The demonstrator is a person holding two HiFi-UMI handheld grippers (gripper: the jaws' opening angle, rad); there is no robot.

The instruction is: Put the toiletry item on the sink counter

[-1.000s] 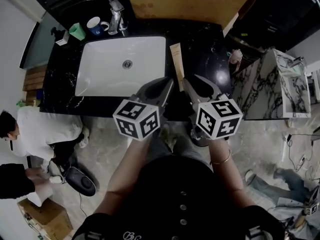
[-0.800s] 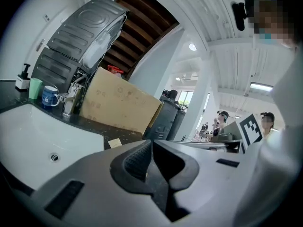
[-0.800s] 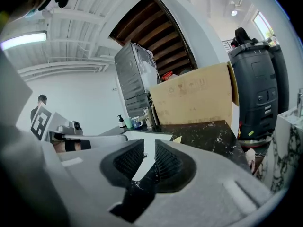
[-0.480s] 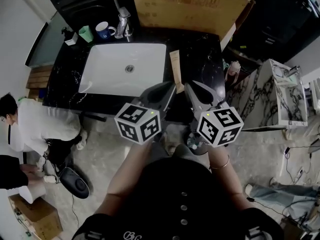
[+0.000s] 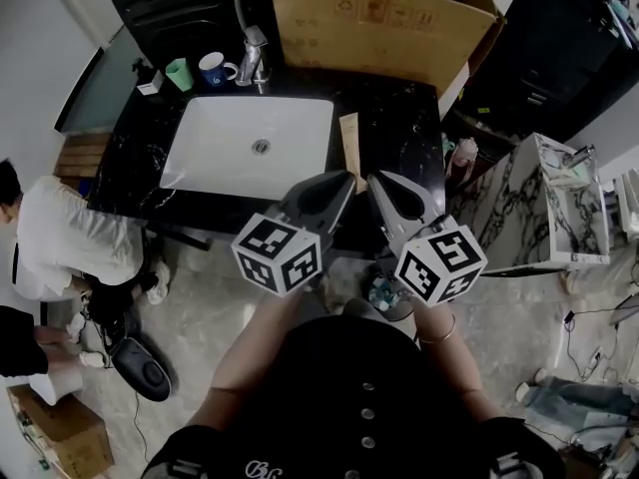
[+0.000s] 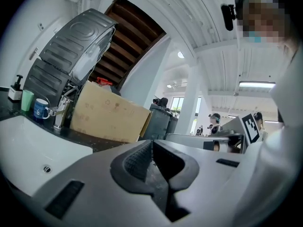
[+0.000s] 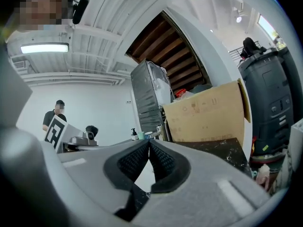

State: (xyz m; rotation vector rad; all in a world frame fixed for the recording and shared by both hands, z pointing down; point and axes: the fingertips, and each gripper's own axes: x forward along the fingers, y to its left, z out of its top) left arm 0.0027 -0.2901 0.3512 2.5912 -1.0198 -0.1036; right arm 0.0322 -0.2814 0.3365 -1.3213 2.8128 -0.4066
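A slim tan box (image 5: 349,139), the toiletry item, lies flat on the black marble counter (image 5: 399,118), just right of the white sink (image 5: 250,143). Both grippers hover side by side over the counter's front edge, pointing level toward the back wall. My left gripper (image 5: 346,180) is shut and empty, its tip just in front of the box's near end. The pads meet in the left gripper view, at my left gripper (image 6: 152,142). My right gripper (image 5: 377,180) has just been closing with nothing between its jaws, and in its own view my right gripper (image 7: 148,142) is shut.
A faucet (image 5: 255,53), blue mug (image 5: 213,68), green cup (image 5: 179,73) and soap dispenser (image 5: 150,83) stand behind the sink. A big cardboard box (image 5: 379,18) fills the back right. A marble-patterned cabinet (image 5: 539,198) stands to the right. A person in white (image 5: 70,238) crouches at the left.
The right gripper's jaws have gone from open to shut, empty. Both grippers have risen a little above the counter edge. The tan box lies where it was.
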